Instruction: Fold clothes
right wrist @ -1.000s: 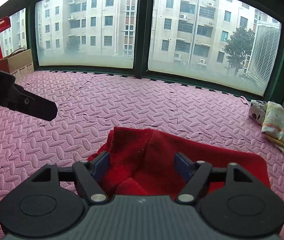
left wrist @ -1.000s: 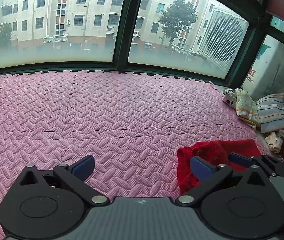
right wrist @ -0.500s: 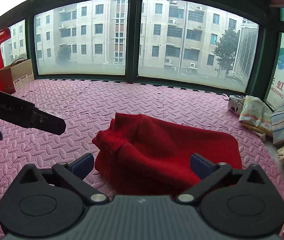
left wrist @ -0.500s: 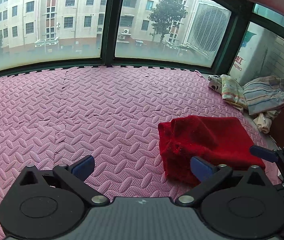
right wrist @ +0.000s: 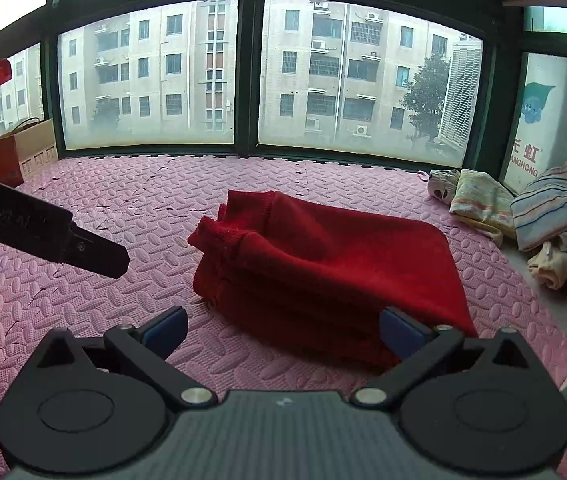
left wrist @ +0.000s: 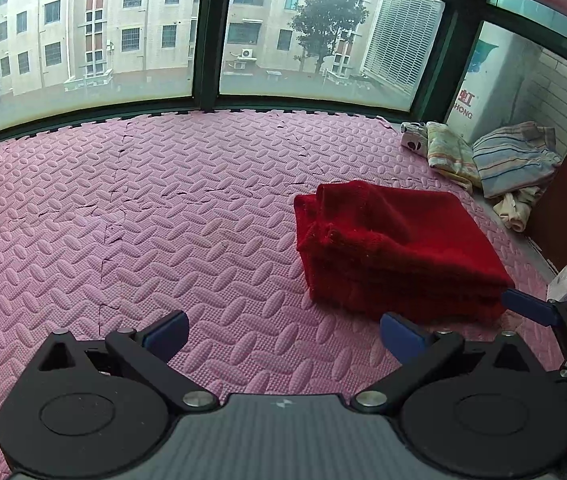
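Left wrist view looks over a pink foam mat (left wrist: 163, 220) toward a wide window (left wrist: 83, 40). On the mat lies a red sweater (left wrist: 395, 248), folded into a thick, roughly square bundle, its bunched edge turned to the left. The left gripper (left wrist: 283, 332) hangs over bare mat just left of the bundle, fingers spread wide and holding nothing. At the right edge of that view, part of the right gripper (left wrist: 531, 308) pokes in beside the sweater's near corner.

From the right wrist view, the right gripper (right wrist: 283, 328) also stands with its fingers wide apart and empty, the sweater (right wrist: 331, 264) lying just ahead of them, not touched. A pile of striped clothes (right wrist: 531, 208) sits against the far right wall, well apart from the sweater. A cardboard box (right wrist: 27, 148) stands in the far left corner by the window.
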